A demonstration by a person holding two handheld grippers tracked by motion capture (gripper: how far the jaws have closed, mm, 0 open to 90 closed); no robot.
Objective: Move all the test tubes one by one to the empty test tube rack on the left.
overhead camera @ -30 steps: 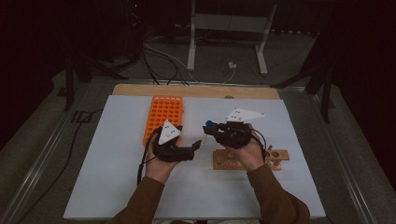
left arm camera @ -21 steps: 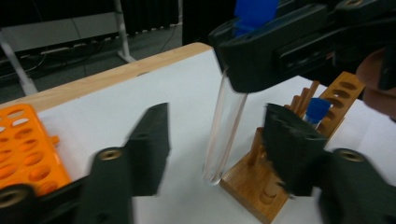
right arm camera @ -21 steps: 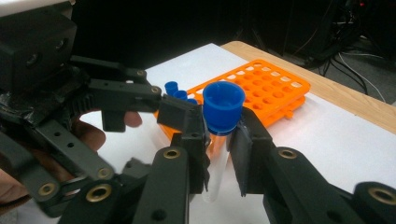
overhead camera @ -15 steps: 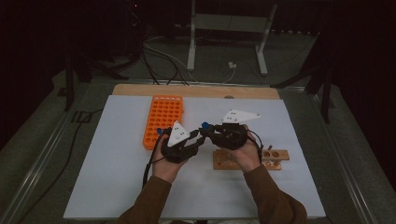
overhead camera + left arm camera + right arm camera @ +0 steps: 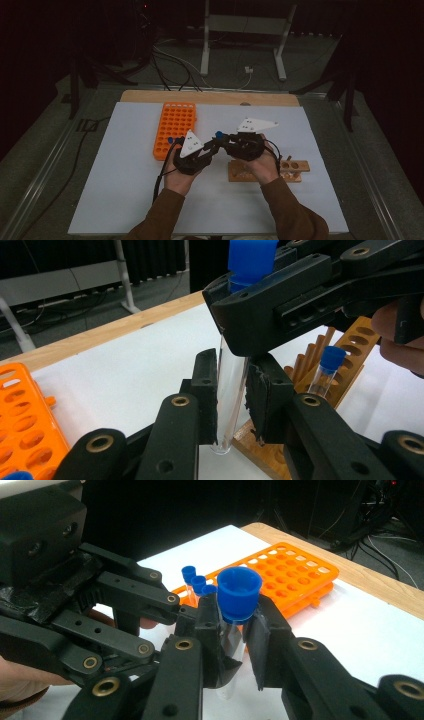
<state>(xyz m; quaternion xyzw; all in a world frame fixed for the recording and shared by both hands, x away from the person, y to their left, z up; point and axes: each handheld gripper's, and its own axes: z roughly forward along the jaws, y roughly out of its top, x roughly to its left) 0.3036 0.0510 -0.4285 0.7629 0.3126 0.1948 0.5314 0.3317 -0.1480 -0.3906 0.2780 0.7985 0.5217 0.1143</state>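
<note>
Left tool [image 5: 231, 405] moved in, clamped tube [image 5: 231, 390] | right tool [image 5: 231, 645] pinches it below cap [image 5: 239, 596]

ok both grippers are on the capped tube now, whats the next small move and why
Probably the right gripper should twist or lift the blue cap while the left gripper holds steady. The left gripper's jaws have just been closing and now press the test tube low on its glass, the right grips just under the cap, and the tube hangs above the wooden rack, so uncapping looks set up.
</note>
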